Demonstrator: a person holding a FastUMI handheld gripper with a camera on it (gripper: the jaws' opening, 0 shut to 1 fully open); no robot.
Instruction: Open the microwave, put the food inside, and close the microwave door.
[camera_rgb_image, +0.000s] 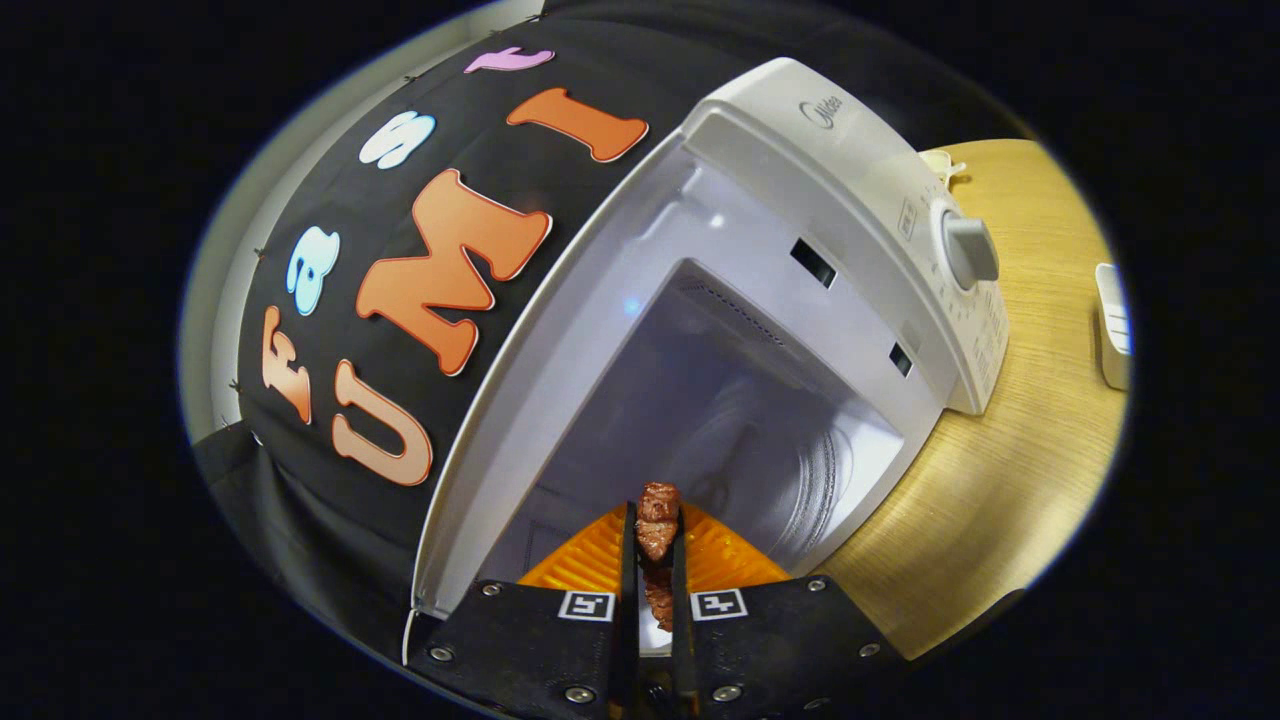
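Observation:
A white microwave (850, 200) stands on a wooden table (1010, 480) with its door swung open, and the view is strongly tilted. Its pale cavity (700, 400) lies straight ahead of my fingers, with the glass turntable (790, 470) faintly visible on its floor. My gripper (656, 535) is shut on a brown, meat-like piece of food (657, 525), pinched upright between both fingers. The food's top pokes out just past the fingertips, at the mouth of the cavity. The microwave's control panel carries a grey dial (970, 250).
The open door's edge (520, 400) runs along one side of the cavity, against the booth's black cloth wall. A small white object (1113, 325) lies on the table beyond the control panel. Bare wood stretches around the microwave's base.

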